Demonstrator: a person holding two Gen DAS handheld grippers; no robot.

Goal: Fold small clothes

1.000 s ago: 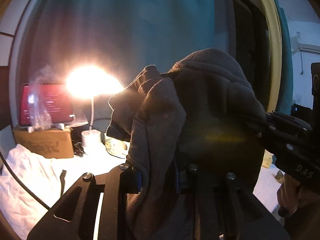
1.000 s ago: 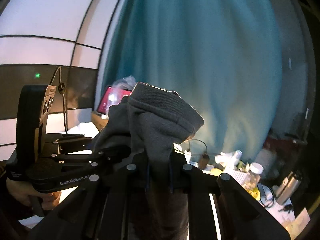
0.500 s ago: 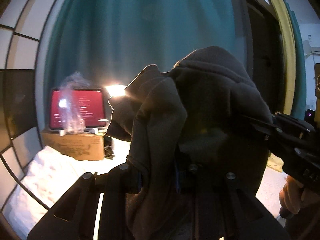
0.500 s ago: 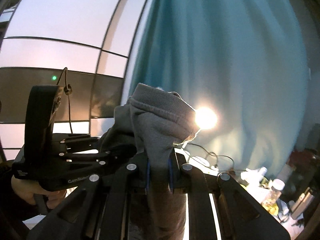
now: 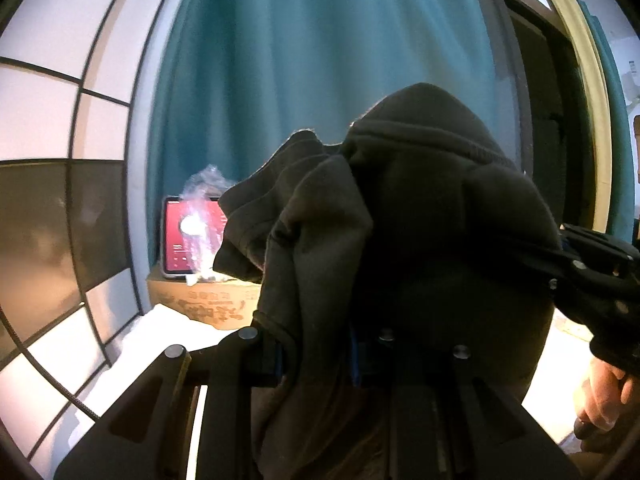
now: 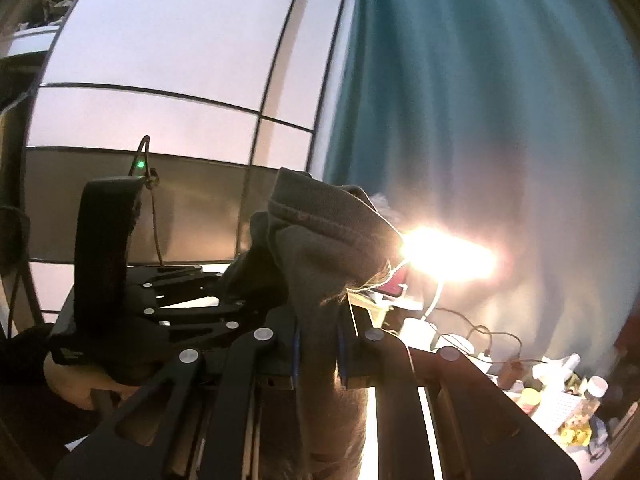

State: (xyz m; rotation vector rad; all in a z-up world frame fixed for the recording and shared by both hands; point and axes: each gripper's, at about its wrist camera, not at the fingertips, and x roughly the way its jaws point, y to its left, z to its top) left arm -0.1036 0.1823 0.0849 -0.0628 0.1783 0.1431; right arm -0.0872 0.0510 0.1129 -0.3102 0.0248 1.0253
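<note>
A dark grey sweatshirt-like garment [image 5: 420, 220] hangs bunched in the air, held by both grippers. My left gripper [image 5: 320, 356] is shut on a fold of it, and the cloth drapes over its fingers and fills the middle of the left wrist view. My right gripper [image 6: 318, 356] is shut on a ribbed hem or cuff of the same garment [image 6: 320, 240], which stands up above the jaws. The right gripper shows at the right edge of the left wrist view [image 5: 596, 276]. The left gripper shows at the left of the right wrist view [image 6: 120, 280].
A teal curtain [image 5: 320, 60] hangs behind. A red-screened tablet [image 5: 188, 240] stands on a cardboard box [image 5: 204, 304] over white bedding [image 5: 152, 344]. A bright lamp [image 6: 448, 256], cables and several bottles [image 6: 560, 392] sit at the right. Panelled wall at left.
Both grippers have tilted upward and turned left with the garment still held. The lamp left the left wrist view and entered the right wrist view.
</note>
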